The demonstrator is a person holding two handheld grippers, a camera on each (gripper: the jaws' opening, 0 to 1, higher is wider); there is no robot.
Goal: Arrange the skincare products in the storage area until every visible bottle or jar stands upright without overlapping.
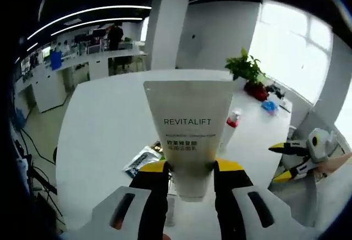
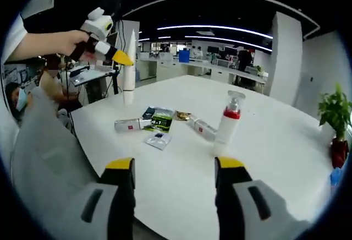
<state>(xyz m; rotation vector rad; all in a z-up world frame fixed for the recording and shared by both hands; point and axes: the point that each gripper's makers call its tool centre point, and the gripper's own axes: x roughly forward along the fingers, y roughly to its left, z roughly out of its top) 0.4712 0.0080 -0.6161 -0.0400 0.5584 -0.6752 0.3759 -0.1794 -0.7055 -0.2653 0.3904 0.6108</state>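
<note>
The left gripper (image 1: 190,165) is raised above the table (image 1: 104,135), its jaws clamped on the lower part of a pale tube (image 1: 188,135) that rises straight ahead of them, crimped end up, printed REVITALIFT. In the right gripper view a hand (image 2: 66,42) holds this gripper (image 2: 118,57) high at the left, and the tube (image 2: 129,66) shows edge-on beside the yellow tip.

The right gripper (image 2: 175,165) hovers low over the near table (image 2: 275,141) edge, jaws spread apart with nothing between them. In the left gripper view it (image 1: 286,160) sits off to the right, partly cut by the rim.

The tube hides the table straight ahead of the left jaws; its cap end is out of sight between them. The packets' print is too small to read.

Ahead of the right jaws, a pump bottle (image 2: 229,118) with a red collar stands upright, a small tube (image 2: 202,128) lying just left of its base. Further left lie a boxed tube (image 2: 129,124), a dark packet (image 2: 159,120) and a sachet (image 2: 159,140). A plant (image 2: 334,119) stands far right.
</note>
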